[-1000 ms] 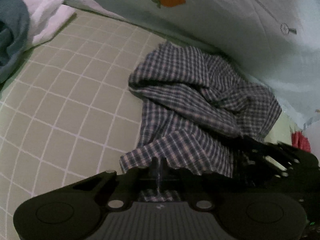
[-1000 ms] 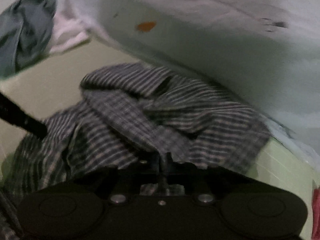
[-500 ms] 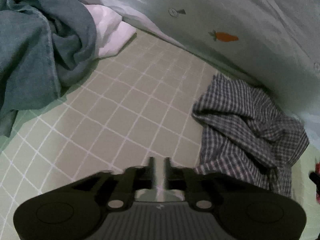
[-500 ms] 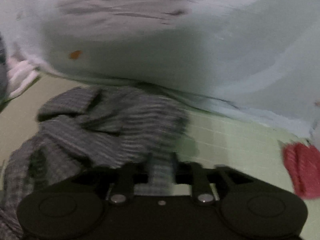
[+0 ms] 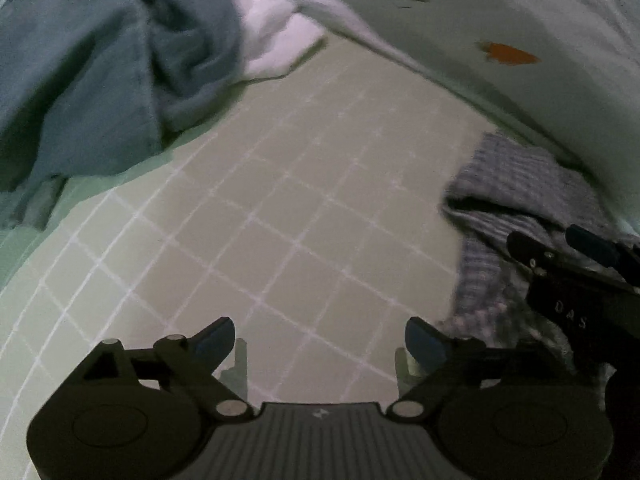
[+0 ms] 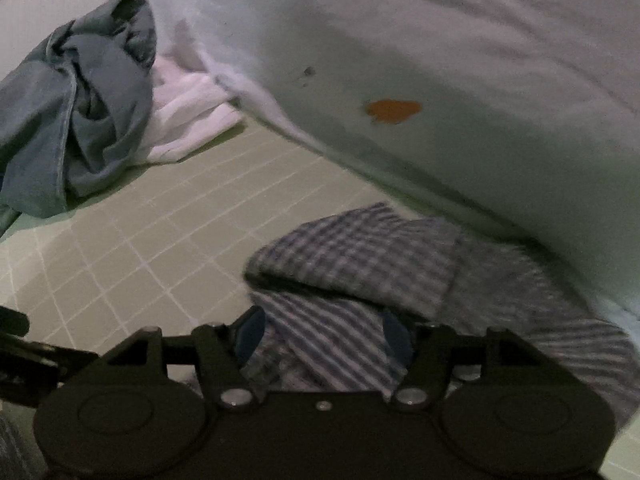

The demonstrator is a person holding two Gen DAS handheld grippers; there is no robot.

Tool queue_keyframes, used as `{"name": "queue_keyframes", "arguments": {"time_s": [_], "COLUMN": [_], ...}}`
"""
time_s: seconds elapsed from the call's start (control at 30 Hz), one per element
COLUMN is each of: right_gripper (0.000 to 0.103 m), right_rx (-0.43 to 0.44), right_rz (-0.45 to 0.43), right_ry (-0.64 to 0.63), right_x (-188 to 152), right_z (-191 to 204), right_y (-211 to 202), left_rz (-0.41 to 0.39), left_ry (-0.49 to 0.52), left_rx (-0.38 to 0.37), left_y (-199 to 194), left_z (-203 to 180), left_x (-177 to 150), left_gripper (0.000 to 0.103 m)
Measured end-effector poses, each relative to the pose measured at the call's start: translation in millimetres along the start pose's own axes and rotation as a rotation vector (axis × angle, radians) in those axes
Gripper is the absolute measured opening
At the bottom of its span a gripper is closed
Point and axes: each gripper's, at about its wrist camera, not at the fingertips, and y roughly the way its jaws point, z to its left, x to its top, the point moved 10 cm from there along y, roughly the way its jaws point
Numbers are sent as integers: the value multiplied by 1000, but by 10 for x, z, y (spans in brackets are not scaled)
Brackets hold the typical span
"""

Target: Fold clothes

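On the green grid sheet [image 5: 304, 216] the plaid shirt [image 6: 360, 264] lies crumpled, its far edge just beside the pale quilt [image 6: 460, 80] that rises behind it. An orange carrot print [image 6: 394, 111] marks the quilt's side above the shirt. Across a bare stretch of sheet, well apart from the shirt, a teal garment [image 6: 80, 120] is heaped on a white cloth [image 6: 188, 120], both against the quilt's near end.

Over the bare sheet, the left gripper [image 5: 320, 340] has its jaws opening, spread wide, with only grid lines between them and no cloth. In its view the shirt sits at the right edge, and the right gripper's black body crosses in front of it.

Directly above the shirt's near folds, the right gripper [image 6: 324, 338] also has its jaws opening; plaid cloth shows between the blue pads [image 6: 250, 334], but they do not press on it. The pictures are blurred, so the shirt's folds cannot be read in detail.
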Motion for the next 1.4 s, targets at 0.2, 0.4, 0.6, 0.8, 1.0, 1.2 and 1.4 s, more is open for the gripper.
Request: {"name": "queue_keyframes", "arguments": {"time_s": [0.2, 0.4, 0.6, 0.8, 1.0, 1.2, 1.4], "right_gripper": [45, 1, 1, 1, 1, 1, 6], "right_rx": [8, 4, -49, -139, -336, -585, -752], "right_rz": [58, -3, -149, -254, -285, -207, -8], "right_ry": [-85, -32, 81, 261, 410, 609, 848], "right_x": [-81, -11, 205, 72, -674, -1834, -2982], "right_z": [214, 99, -305, -1033, -2040, -3097, -3645], "right_y": [262, 102, -523, -1258, -2067, -2715, -2821], "left_rz": [14, 27, -74, -199, -196, -182, -128], "left_ry": [-63, -70, 3, 95, 134, 137, 151], "left_rx": [44, 25, -57, -85, -112, -80, -64], "left_y": [110, 137, -117, -632, -969, -1108, -1031], "left_z": [321, 344, 95, -291, -641, -808, -972], "left_x": [56, 69, 170, 94, -335, -705, -810], "left_gripper": [92, 93, 93, 93, 93, 93, 93]}}
